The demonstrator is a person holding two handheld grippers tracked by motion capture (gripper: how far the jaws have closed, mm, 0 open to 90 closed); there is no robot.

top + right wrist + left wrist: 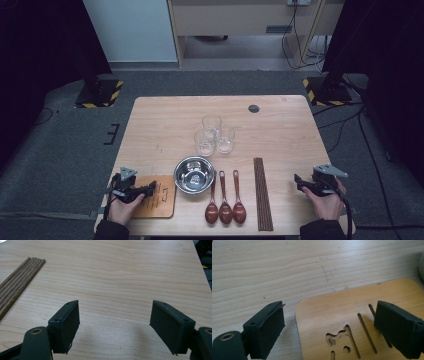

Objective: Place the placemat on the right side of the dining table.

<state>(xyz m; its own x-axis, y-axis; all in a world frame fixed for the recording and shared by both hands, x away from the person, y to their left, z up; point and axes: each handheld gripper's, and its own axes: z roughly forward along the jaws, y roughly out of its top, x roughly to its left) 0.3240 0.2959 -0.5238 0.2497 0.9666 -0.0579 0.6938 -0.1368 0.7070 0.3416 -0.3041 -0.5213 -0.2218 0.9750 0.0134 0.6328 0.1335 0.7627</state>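
My left gripper (149, 189) hovers at the table's front left, held in a hand, over a small wooden board (161, 197) with cut-out slots. In the left gripper view the gripper (329, 322) is open: one jaw stands over bare table, the other over the board (352, 307), and nothing is pinched between them. At the front right a hand holds my right gripper (299, 181). It (115, 322) is open above bare tabletop, with a bundle of dark wooden chopsticks (17, 282) off to its left.
A steel bowl (194, 175) sits beside the board. Three wooden spoons (225, 205) lie in front of it, and the chopsticks (263, 195) lie to their right. Three clear glasses (214, 135) stand mid-table. The wooden table (165, 120) has a dark hole (254, 108) near its back edge.
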